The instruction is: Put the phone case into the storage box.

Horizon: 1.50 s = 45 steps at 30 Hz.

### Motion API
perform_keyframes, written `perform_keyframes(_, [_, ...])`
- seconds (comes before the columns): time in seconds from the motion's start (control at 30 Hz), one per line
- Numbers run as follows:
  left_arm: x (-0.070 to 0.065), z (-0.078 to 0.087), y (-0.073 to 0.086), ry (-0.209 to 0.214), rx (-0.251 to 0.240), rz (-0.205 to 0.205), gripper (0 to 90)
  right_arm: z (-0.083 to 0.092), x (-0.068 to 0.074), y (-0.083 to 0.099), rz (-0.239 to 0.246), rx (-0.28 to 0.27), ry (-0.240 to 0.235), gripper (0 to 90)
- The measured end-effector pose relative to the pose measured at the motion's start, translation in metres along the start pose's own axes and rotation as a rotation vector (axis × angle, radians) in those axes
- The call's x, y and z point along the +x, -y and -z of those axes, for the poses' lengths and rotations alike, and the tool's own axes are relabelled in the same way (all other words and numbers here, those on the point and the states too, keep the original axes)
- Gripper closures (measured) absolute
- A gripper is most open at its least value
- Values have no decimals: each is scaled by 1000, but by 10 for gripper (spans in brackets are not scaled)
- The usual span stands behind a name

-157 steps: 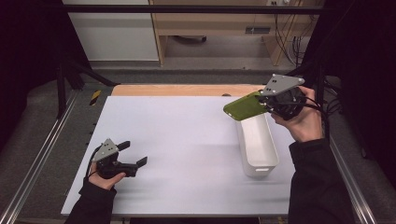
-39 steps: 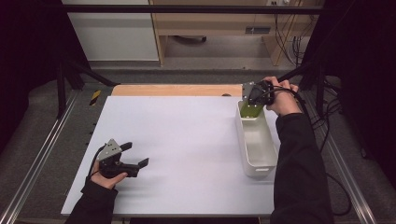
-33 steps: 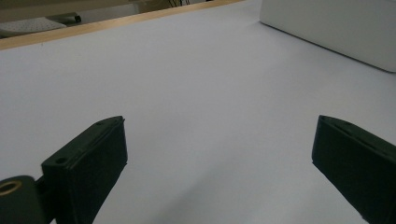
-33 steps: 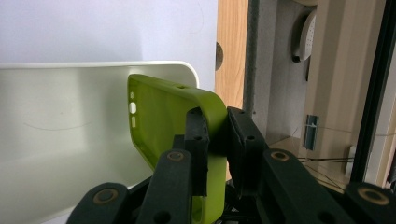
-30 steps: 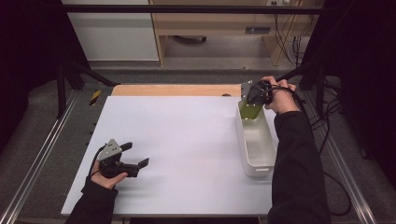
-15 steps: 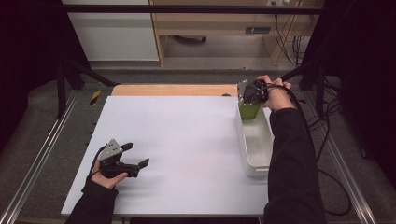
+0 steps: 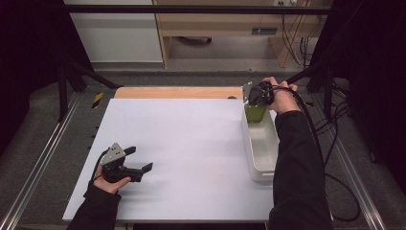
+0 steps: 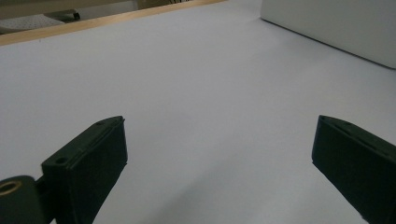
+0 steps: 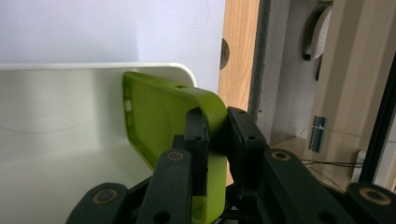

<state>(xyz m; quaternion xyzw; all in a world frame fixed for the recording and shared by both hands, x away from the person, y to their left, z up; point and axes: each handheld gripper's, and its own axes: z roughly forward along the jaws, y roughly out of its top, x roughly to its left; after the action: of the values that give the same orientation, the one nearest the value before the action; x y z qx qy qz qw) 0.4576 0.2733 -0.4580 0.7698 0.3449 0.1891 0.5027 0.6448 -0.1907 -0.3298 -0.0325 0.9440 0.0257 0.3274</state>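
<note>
We had the right gripper at the far end of the long white rectangular plastic tub, its jaws clamped on one rim of the lime-green soft phone case. The tub sat along the right edge of the white tabletop, its long side running away from us, and the case hung inside its far end, close to the end wall. In the right gripper view we saw the case standing on edge, its hollow side facing the tub's inner floor, its long axis running from the jaws toward the tub's rounded far corner. Just past that corner lay a strip of bare tabletop, then the wooden edge band. Room to move was tight there, with tub walls on three sides. Over on the near left, our left gripper rested low on the table in the person's hand, jaws spread wide with nothing between them, and a broad stretch of bare white surface lay between it and the tub.
</note>
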Motion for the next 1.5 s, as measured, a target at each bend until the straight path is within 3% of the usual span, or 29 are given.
perform_keyframes(0.53, [0, 0, 0, -1, 0, 0, 33, -4, -2, 0, -9, 3, 38, 772])
perform_keyframes(0.77, [0, 0, 0, -2, 0, 0, 33, -4, -2, 0, -13, 1, 42, 722])
perform_keyframes(1.03, [0, 0, 0, -2, -3, 0, 33, 3, -3, 2, -45, -16, 64, 531])
perform_keyframes(1.5, [-1, 1, -1, -5, -6, -2, 33, 38, 3, 2, -213, -164, 69, 230])
